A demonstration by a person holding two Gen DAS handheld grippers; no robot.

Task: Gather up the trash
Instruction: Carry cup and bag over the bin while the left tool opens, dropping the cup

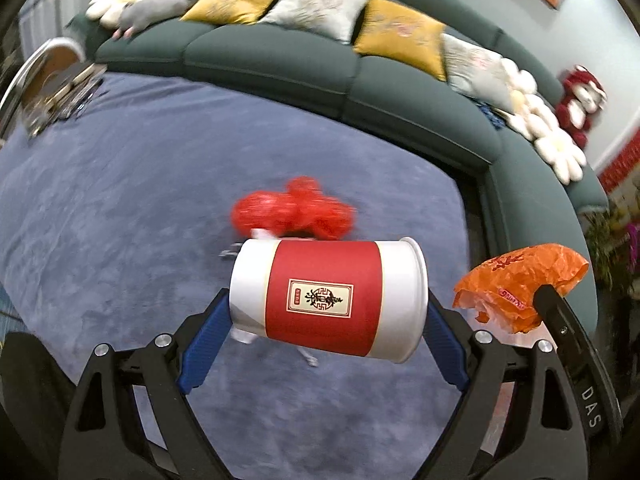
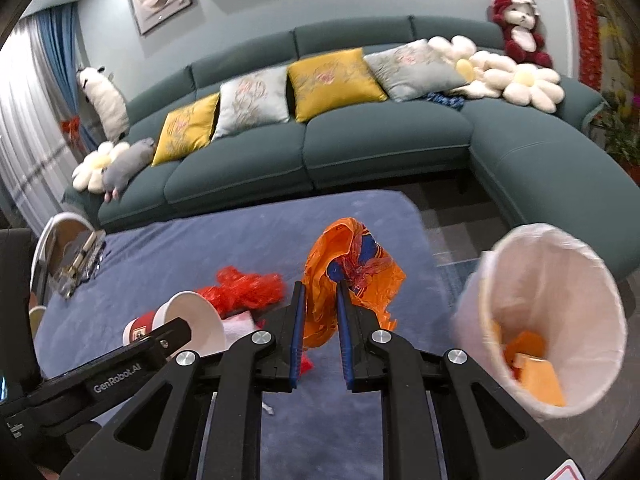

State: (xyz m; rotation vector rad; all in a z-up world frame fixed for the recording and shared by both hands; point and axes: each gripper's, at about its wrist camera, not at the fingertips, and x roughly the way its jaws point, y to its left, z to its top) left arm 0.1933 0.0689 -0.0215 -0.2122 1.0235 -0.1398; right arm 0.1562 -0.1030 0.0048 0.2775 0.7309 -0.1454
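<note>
Cup (image 1: 326,300): paper, light, crushable; held sideways in left gripper (image 1: 328,320), jaws on base and rim, long axis crosswise, mouth right; best gripped gently. Wrapper (image 2: 348,276): orange film, limp, slippery; pinched between narrow jaws of right gripper (image 2: 320,312), above the rug (image 2: 160,252). Bin (image 2: 552,320): lined, off the rug's right edge. Red netting (image 2: 244,286): mid-rug.

teal sofa (image 2: 360,140) | blue carpet (image 2: 200,248) | grey-blue wall (image 2: 280,8)
</note>
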